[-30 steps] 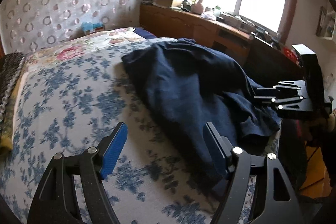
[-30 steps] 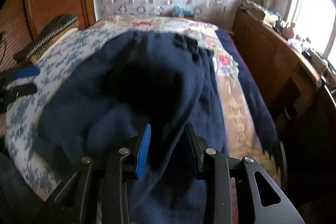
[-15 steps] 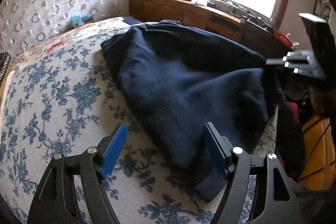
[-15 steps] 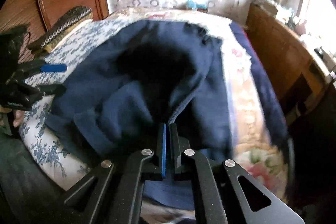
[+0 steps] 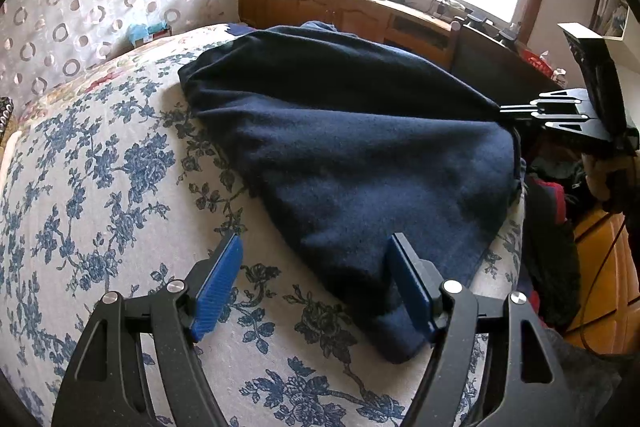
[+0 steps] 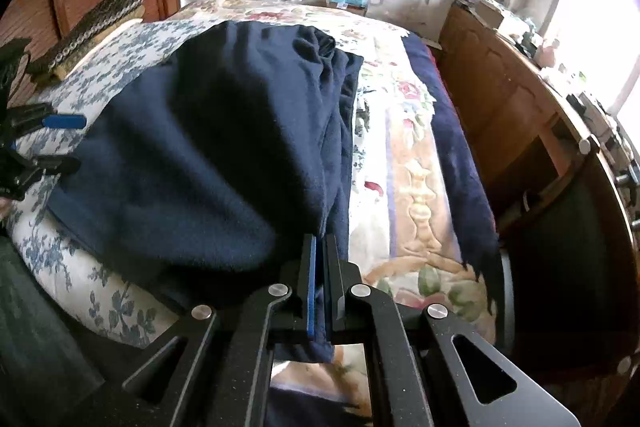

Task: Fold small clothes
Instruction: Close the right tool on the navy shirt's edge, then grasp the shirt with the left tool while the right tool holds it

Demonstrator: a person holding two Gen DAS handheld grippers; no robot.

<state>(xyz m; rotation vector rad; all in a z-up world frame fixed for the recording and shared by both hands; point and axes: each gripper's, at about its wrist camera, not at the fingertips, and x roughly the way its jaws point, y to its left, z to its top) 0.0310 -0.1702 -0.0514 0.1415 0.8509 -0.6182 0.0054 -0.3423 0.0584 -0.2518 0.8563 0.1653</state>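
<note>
Right tool (image 6: pixel 319 267) tilting downward, pinching navy garment (image 5: pixel 360 147) edge. Left tool (image 5: pixel 316 287) angling down over bed (image 5: pixel 100 187), fingers apart, straddling garment corner.

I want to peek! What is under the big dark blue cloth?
The dark blue cloth lies on a bed cover with blue flowers, which shows all around it. The right gripper pinches one edge. Whether anything else hides beneath the cloth cannot be seen.

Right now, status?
Right gripper shut on navy garment. Left gripper open, one corner between its fingers. Nothing in the way.
</note>
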